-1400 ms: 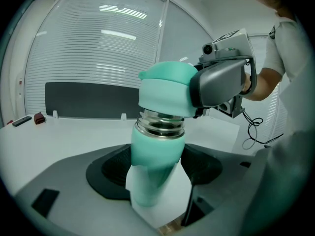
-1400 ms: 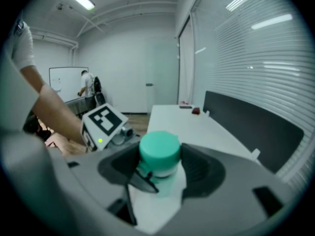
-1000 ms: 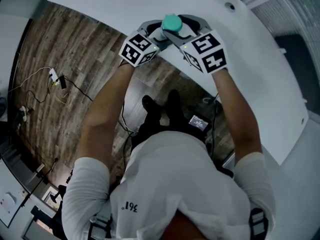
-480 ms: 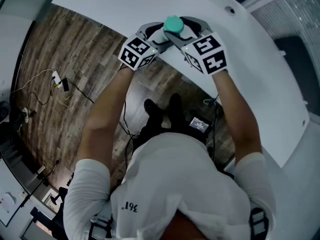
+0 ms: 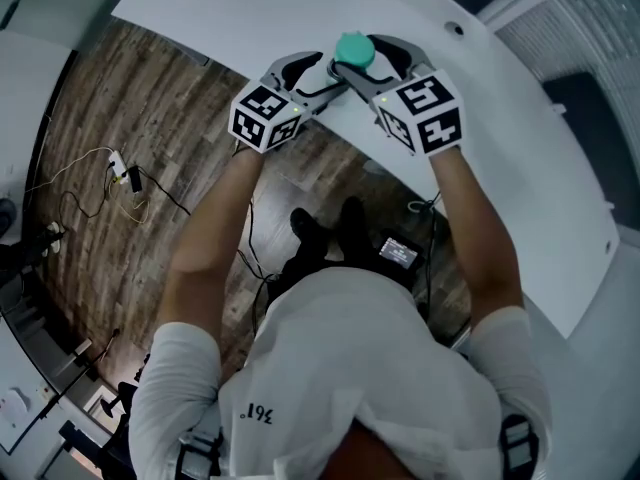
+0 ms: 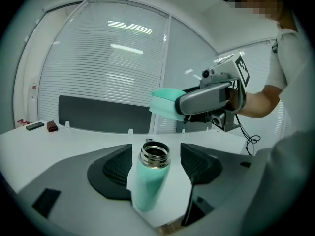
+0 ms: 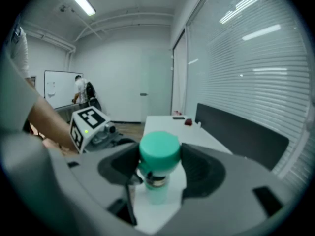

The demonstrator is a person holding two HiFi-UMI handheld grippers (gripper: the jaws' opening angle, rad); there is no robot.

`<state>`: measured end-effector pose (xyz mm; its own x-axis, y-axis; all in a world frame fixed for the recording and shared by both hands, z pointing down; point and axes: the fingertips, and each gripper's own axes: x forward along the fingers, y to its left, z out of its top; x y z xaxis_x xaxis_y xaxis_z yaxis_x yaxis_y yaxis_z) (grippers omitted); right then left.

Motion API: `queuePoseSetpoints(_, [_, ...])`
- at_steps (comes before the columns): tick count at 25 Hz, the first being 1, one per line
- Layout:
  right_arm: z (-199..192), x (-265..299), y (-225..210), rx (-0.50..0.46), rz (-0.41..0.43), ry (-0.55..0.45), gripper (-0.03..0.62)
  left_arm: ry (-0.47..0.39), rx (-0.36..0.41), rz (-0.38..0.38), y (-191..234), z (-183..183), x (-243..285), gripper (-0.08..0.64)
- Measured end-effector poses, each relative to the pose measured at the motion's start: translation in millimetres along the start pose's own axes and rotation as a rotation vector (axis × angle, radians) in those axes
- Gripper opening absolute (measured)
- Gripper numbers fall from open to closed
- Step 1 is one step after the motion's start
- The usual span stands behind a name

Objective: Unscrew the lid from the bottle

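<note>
A mint-green bottle stands on the white table, its steel mouth uncovered. My left gripper is open, a jaw on each side of the bottle with a narrow gap showing on both sides. Its mint-green lid is off the bottle and held just above it, with my right gripper shut on it. In the head view the lid hides the bottle, and the left gripper and right gripper meet at the table's near edge. From the right gripper view the bottle shows under the lid.
Small dark objects lie far off on the table beside a long dark panel. Window blinds run behind it. Wooden floor with cables lies below the table edge. People stand by a whiteboard in the distance.
The left gripper has drawn back a little toward me and to the left. The right gripper, with the lid, has stayed almost where it was.
</note>
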<state>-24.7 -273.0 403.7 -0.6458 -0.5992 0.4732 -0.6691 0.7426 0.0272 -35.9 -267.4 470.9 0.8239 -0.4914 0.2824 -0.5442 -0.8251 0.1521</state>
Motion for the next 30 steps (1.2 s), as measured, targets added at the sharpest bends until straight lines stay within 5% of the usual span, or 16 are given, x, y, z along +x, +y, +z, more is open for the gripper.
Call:
queuePoseSetpoints(5, [18, -25, -1, 0.05, -0.016, -0.069, 0.281, -0.082, -0.074, 0.021, -7, 24, -21, 0.312])
queuePoseSetpoints(17, [55, -100, 10, 0.193, -0.062, -0.259, 0.281, -0.327, -0.168, 0.004, -55, 98, -95, 0.159])
queuePoseSetpoints(30, [51, -161, 32, 0.346, -0.051, -0.375, 0.281, -0.492, -0.315, -0.033, -106, 116, -154, 0.132])
